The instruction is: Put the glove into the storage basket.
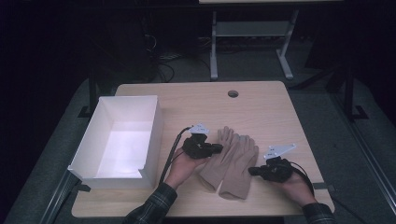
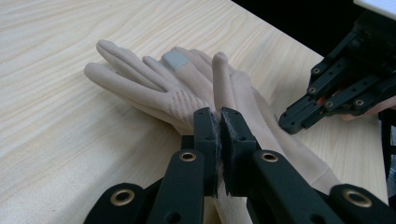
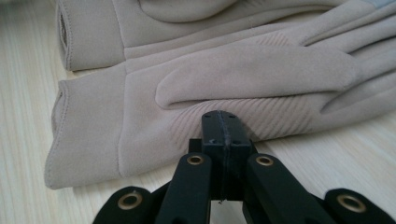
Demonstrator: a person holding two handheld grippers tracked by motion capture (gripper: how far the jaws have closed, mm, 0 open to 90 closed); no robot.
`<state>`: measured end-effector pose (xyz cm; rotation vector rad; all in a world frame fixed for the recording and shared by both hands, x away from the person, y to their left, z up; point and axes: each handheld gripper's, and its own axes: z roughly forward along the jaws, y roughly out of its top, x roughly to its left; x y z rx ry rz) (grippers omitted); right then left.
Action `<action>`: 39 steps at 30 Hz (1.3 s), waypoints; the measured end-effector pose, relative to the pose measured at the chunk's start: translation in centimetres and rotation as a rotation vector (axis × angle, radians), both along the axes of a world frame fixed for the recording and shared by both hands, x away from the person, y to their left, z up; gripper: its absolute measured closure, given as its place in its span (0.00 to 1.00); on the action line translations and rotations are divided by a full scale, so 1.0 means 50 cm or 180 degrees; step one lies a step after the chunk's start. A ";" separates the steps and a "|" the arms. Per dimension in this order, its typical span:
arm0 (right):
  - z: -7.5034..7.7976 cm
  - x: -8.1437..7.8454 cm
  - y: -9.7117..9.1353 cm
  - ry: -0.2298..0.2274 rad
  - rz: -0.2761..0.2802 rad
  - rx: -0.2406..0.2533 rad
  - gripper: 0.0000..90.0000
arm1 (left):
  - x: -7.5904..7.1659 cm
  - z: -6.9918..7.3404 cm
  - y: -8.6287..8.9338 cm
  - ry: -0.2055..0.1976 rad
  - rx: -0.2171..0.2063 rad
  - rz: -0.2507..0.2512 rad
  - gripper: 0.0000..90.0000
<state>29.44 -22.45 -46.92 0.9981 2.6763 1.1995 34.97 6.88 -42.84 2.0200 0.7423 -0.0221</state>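
Two beige gloves (image 1: 231, 163) lay side by side, overlapping, on the pale wood-grain table (image 1: 261, 109), fingers pointing away from the person and cuffs toward the near edge. The fabric looked soft and suede-like, with a panel of fine diagonal ribbing below the thumb and a stitched hem at each cuff; one fingertip carried a smooth grey patch (image 2: 176, 59). No brand, label or writing could be read on any surface.

The left hand-held gripper (image 1: 211, 148), of matte black plastic with brass-coloured rivets, was clenched on a fold of glove at the left side of the pair; in the left gripper view a ridge of fabric rose between its nearly closed jaws. The right hand-held gripper (image 1: 254, 171) lay at the right side of the pair near the cuff, its jaws pressed fully together with nothing between them; whether its tip touched the glove edge could not be settled from the right gripper view. Each gripper bore a grey three-cornered plate on top.

A white open-topped box (image 1: 154, 135), rectangular and smooth-walled, stood on the left part of the table, just beside the left hand.
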 end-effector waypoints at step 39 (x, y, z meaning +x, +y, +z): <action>0.007 0.017 0.064 -0.0076 0.0131 0.0045 0.95 | -0.054 -0.031 -0.081 0.0046 0.0074 -0.0417 0.86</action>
